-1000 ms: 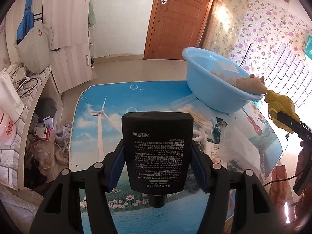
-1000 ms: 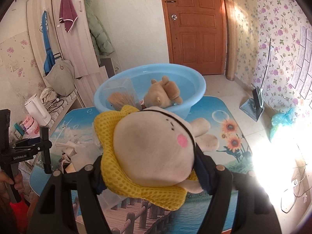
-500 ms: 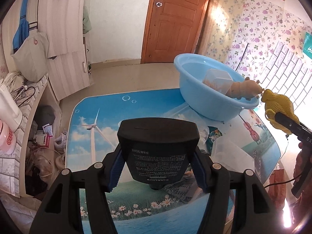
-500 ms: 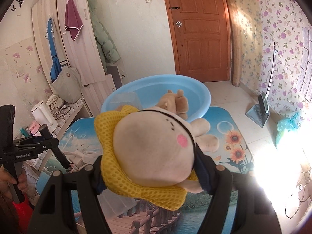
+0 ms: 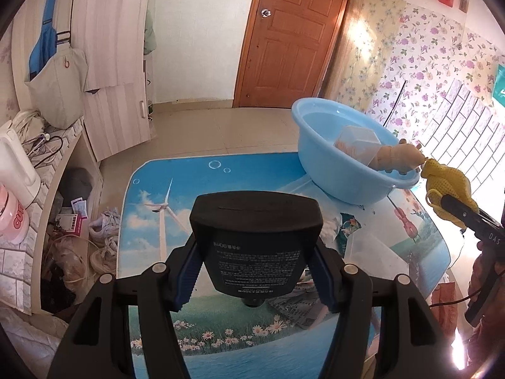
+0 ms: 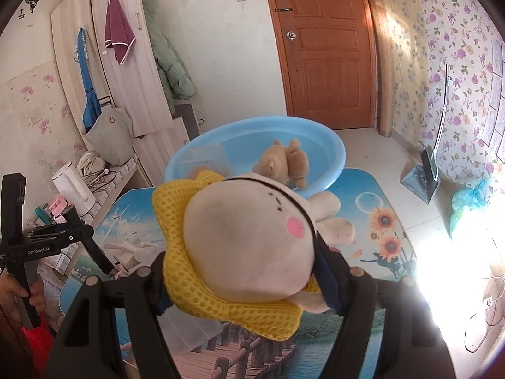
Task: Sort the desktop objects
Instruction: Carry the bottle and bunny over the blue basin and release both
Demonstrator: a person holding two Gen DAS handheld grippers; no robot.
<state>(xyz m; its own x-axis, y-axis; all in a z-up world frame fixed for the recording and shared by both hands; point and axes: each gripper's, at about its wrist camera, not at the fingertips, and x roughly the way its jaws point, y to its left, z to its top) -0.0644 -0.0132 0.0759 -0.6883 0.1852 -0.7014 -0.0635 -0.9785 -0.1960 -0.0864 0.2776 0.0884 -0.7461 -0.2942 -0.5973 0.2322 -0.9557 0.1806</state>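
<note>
My left gripper (image 5: 252,271) is shut on a black bottle (image 5: 255,240) with white print, held upside down above the picture-printed table (image 5: 151,189). My right gripper (image 6: 243,287) is shut on a cream plush doll with a yellow mesh collar (image 6: 249,237), lifted in front of the light blue basin (image 6: 328,145). The basin (image 5: 334,170) stands at the table's far right and holds a brown plush toy (image 6: 284,161) and a clear plastic box (image 5: 356,139). In the left wrist view the yellow doll (image 5: 448,186) shows just beyond the basin's rim.
Clear plastic containers (image 5: 372,252) and packets lie on the table below the basin. A shelf with a white kettle (image 5: 12,161) and cables runs along the left. Shoes (image 5: 104,230) and clutter lie on the floor beside it. A wooden door (image 5: 284,38) stands behind.
My left gripper has lifted and tilted the black bottle, so less of its label faces me. The right gripper has stayed put with the doll.
</note>
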